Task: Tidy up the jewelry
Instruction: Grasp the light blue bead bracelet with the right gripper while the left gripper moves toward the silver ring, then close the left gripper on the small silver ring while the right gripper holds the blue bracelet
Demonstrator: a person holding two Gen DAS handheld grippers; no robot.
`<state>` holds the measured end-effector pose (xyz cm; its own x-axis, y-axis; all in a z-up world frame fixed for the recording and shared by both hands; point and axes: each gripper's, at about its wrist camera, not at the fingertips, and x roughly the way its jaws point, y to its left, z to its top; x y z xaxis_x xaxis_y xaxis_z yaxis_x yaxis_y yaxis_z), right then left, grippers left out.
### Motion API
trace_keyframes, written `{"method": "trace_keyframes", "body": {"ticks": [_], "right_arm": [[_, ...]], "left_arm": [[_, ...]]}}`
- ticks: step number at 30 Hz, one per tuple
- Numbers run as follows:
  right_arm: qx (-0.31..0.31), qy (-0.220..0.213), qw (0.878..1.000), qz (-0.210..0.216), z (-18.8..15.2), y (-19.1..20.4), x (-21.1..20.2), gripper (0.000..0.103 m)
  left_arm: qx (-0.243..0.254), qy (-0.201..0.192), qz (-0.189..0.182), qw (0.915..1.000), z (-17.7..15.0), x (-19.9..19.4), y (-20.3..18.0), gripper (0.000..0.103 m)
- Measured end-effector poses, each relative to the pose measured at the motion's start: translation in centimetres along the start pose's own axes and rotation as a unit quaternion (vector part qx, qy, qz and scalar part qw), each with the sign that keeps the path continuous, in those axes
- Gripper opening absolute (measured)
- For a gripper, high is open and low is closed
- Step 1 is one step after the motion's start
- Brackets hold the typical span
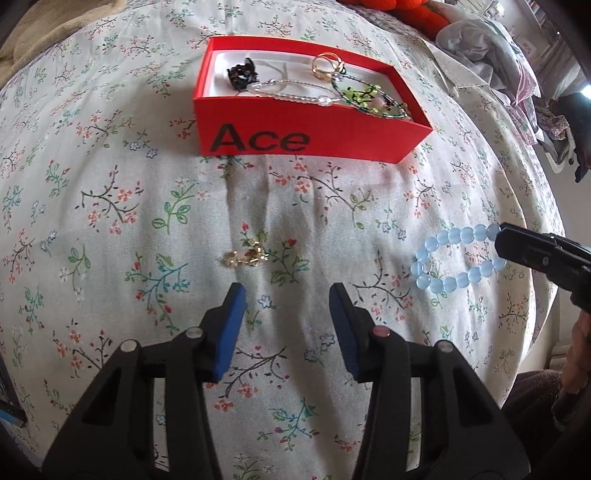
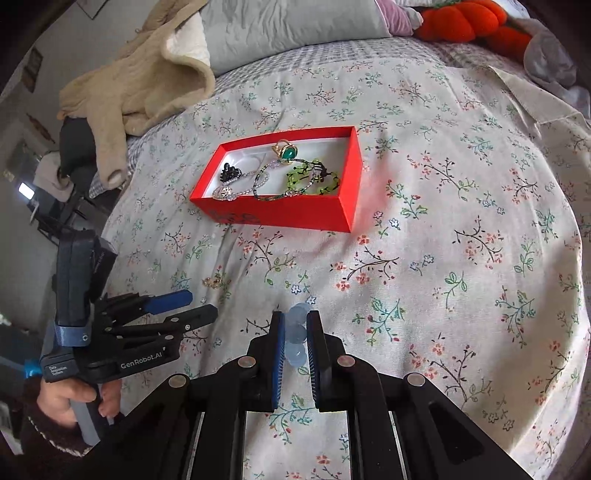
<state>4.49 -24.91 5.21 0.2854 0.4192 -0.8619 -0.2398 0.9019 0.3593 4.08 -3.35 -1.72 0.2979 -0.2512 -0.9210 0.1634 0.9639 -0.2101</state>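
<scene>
A red box (image 1: 314,142) (image 2: 295,218) marked "Ace" stands on the floral bedsheet. It holds a black hair claw (image 1: 240,74), a gold ring with a green stone (image 2: 286,150), clear bead strands and a green bead bracelet (image 2: 314,181). My right gripper (image 2: 295,318) (image 1: 503,239) is shut on a pale blue bead bracelet (image 1: 452,258) (image 2: 298,334), whose loop hangs a little above the sheet. A small gold piece (image 1: 245,257) (image 2: 213,281) lies on the sheet just ahead of my left gripper (image 1: 288,295) (image 2: 203,303), which is open with nothing between its blue pads.
A beige garment (image 2: 140,81) and a grey pillow (image 2: 288,29) lie behind the box, with an orange plush (image 2: 469,22) at the back right. A heap of clothes (image 1: 491,55) sits at the bed's far right edge. A person's hand (image 2: 70,400) grips the left tool.
</scene>
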Motion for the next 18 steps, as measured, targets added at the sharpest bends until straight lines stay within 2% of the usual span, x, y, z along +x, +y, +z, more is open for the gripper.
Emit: {"method": "trace_keyframes", "body": {"ticks": [8,11,15,18], "right_arm": [[0.009,-0.038,0.999,0.021,-0.3,-1.1,-4.0,0.012],[0.02,-0.045,0.999,0.013,-0.4,-2.2,-4.6,0.012],[0.04,-0.037,0.999,0.0,-0.6,-3.9,-4.0,0.012],[0.051,-0.028,0.998,-0.016,-0.9,-5.2,-3.3,0.012]], "left_arm": [[0.032,-0.012,-0.035,0.9988,0.5,0.5,-3.7,0.047],[0.055,-0.009,-0.059,0.9967,0.4,1.1,-5.6,0.041],[0.129,-0.024,-0.081,0.988,0.0,1.9,-9.0,0.039],[0.18,-0.013,-0.075,0.9807,-0.8,3.2,-10.9,0.039]]}}
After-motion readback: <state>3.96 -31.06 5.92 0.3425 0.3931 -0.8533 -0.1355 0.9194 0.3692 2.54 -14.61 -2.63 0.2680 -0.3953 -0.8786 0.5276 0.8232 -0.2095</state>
